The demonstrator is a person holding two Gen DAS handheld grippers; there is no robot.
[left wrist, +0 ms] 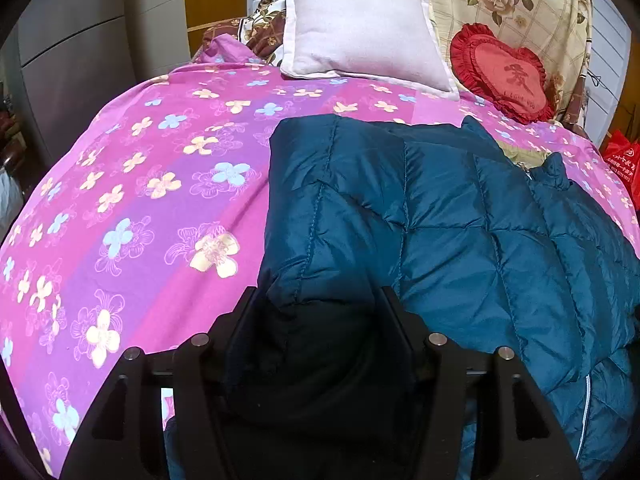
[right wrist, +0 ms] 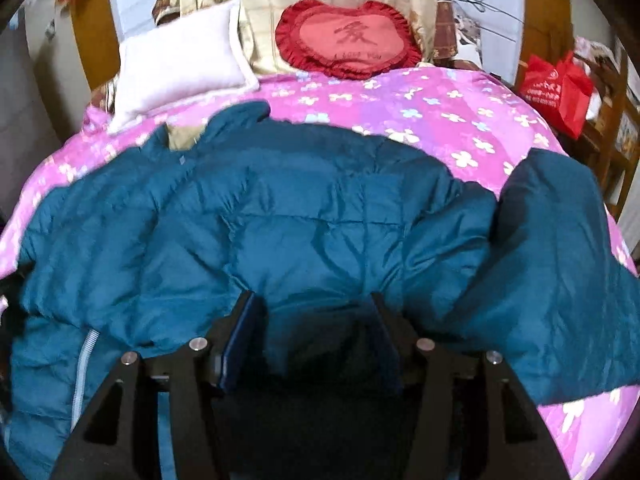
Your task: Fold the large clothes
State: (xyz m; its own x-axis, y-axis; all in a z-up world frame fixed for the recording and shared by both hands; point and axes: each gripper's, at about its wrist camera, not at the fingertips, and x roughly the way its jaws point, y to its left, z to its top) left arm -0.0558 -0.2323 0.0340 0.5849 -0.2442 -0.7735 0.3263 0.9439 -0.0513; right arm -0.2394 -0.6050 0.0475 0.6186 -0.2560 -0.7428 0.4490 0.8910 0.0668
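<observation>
A teal quilted puffer jacket [left wrist: 460,216] lies spread on a pink flowered bedspread [left wrist: 140,200]. In the left wrist view its left edge is folded over, and a dark cuff [left wrist: 320,352] sits between the fingers of my left gripper [left wrist: 320,300], whose jaws stand wide and loose around it. In the right wrist view the jacket [right wrist: 280,220] fills the middle, with a sleeve [right wrist: 560,260] flopped out to the right. My right gripper [right wrist: 316,304] has its jaws apart, and a puffy fold of the jacket bulges between them.
At the head of the bed lie a white pillow [left wrist: 360,28] and a red heart cushion [left wrist: 504,72] against a rose-print cloth. A red bag [right wrist: 560,88] stands off the bed's right side. Grey cabinet doors [left wrist: 80,60] stand on the left.
</observation>
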